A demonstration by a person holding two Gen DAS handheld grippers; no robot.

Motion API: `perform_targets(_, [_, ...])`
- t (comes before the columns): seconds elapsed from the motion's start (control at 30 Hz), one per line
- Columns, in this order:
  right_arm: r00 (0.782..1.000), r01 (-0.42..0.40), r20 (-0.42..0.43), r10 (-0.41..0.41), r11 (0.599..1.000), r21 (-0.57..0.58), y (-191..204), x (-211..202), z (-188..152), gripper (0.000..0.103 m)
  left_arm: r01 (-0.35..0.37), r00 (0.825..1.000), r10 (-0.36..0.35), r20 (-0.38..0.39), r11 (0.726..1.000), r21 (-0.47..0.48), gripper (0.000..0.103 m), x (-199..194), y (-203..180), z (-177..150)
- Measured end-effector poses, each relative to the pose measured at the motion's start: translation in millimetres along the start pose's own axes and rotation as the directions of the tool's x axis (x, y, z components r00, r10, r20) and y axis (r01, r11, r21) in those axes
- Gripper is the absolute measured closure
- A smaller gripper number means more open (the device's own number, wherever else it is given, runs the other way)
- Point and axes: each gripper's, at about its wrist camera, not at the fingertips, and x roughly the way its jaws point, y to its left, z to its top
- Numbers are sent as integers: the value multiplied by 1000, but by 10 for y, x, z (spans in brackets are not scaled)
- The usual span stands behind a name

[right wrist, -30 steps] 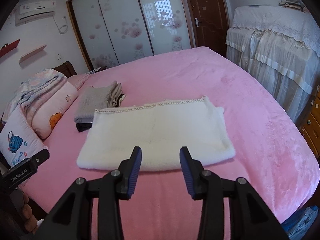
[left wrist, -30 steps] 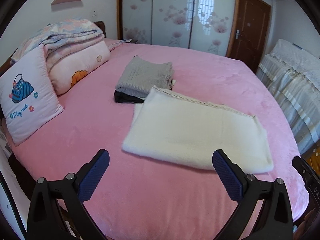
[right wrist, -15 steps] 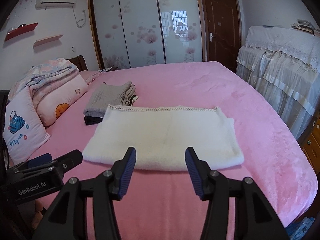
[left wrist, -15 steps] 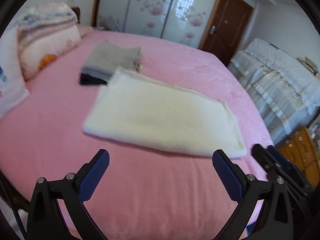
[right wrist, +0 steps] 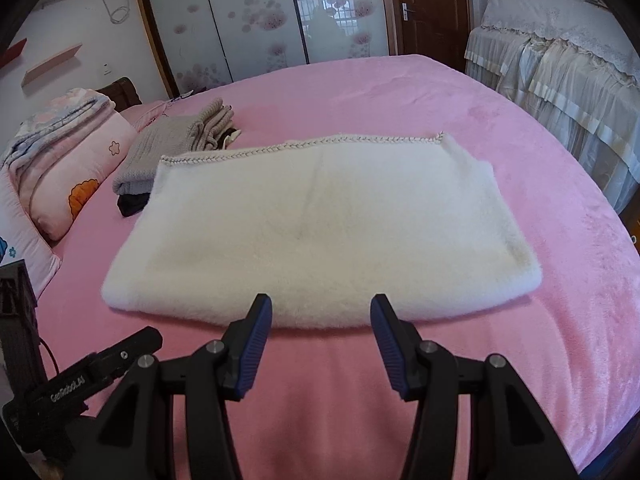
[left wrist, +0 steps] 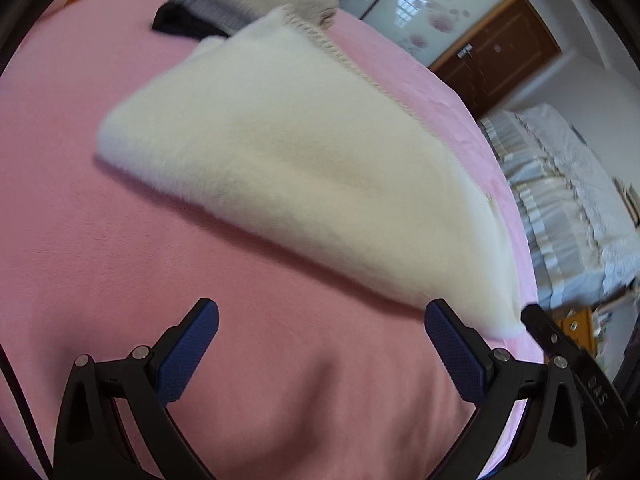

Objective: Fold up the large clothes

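Note:
A white fleecy garment (left wrist: 304, 168) lies folded into a wide rectangle on the pink bed (left wrist: 120, 240). In the left wrist view my left gripper (left wrist: 322, 308) is wide open over bare pink cover, just short of the garment's near edge, with the right fingertip (left wrist: 440, 320) close to the near right corner. In the right wrist view the garment (right wrist: 320, 224) fills the middle. My right gripper (right wrist: 321, 300) stands open at the middle of its near edge, with nothing between the pads. The left gripper's body (right wrist: 80, 384) shows at the lower left there.
A folded grey knit (right wrist: 168, 152) on a black garment (right wrist: 132, 204) sits beyond the white garment's far left corner. Pillows and a folded quilt (right wrist: 76, 184) lie at the left. Lace-covered furniture (right wrist: 560, 64) stands right of the bed, wardrobe doors (right wrist: 260, 20) behind.
Both grippers have sunk toward the bed and come close to the white garment's near edge. The left one has rolled, so its view tilts. The right jaws stand a little wider.

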Motion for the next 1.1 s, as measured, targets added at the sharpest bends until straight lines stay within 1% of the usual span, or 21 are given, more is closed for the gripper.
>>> perform_targets(0.1, [1000, 0, -9, 0, 1000, -19, 38, 181, -5, 51, 46, 999, -46, 10, 995, -94, 1, 253, 235, 104])
perform_targets(0.17, [1000, -13, -11, 12, 1000, -21, 58, 266, 2, 51, 74, 997, -69, 46, 991, -114, 1, 346, 318, 178])
perform_targets(0.23, [1000, -24, -12, 24, 999, -26, 99, 338, 3, 51, 71, 994, -62, 90, 993, -96, 1, 427, 316, 256])
perform_targets(0.3, [1000, -30, -5, 30, 999, -44, 145, 381, 10, 51, 59, 992, -49, 116, 995, -80, 1, 520, 286, 359])
perform_targets(0.37, [1000, -24, 10, 24, 997, -73, 195, 408, 11, 51, 45, 991, -35, 127, 996, -79, 1, 614, 258, 465])
perform_targets(0.53, [999, -10, 40, 14, 994, -106, 250, 485, 56, 52, 44, 987, -25, 156, 992, -120, 1, 709, 179, 663])
perform_targets(0.57, [999, -10, 40, 14, 994, -109, 261, 509, 71, 52, 37, 987, -15, 163, 991, -130, 3, 716, 162, 686])
perform_targets(0.6, [999, -7, 44, 12, 994, -112, 268, 529, 87, 52, 21, 986, 4, 167, 989, -143, 11, 713, 152, 705])
perform_targets(0.63, [999, -3, 49, 8, 993, -116, 270, 543, 106, 52, 1, 985, 25, 168, 988, -155, 28, 702, 169, 749])
perform_targets(0.67, [998, 2, 57, 5, 993, -122, 284, 556, 130, 53, 1, 985, 28, 173, 987, -164, 35, 692, 175, 774])
perform_targets(0.73, [997, 12, 74, -2, 990, -138, 325, 581, 184, 58, -5, 983, 39, 180, 982, -187, 61, 641, 194, 821])
perform_targets(0.8, [996, 20, 86, -6, 987, -160, 386, 620, 245, 69, -22, 983, 54, 178, 984, -176, 74, 590, 175, 847])
perform_targets(0.83, [995, 25, 95, -8, 985, -170, 417, 642, 277, 71, -26, 982, 57, 179, 986, -167, 77, 561, 162, 858])
perform_targets(0.9, [994, 34, 109, -14, 983, -183, 462, 696, 335, 76, -51, 979, 78, 189, 989, -142, 79, 491, 73, 849])
perform_targets(1.0, [991, 74, 122, -50, 977, -200, 480, 859, 376, 77, -100, 968, 119, 220, 990, -96, 81, 359, -91, 834])
perform_targets(1.03, [993, 74, 101, -55, 976, -203, 466, 946, 373, 78, -109, 965, 126, 230, 990, -85, 81, 292, -125, 825])
perform_targets(1.07, [997, 59, 60, -47, 978, -203, 440, 1062, 348, 82, -111, 962, 127, 242, 991, -76, 81, 245, -182, 822])
perform_targets(1.1, [999, 39, 10, -38, 978, -204, 411, 1203, 301, 83, -110, 960, 123, 250, 992, -68, 81, 198, -240, 824])
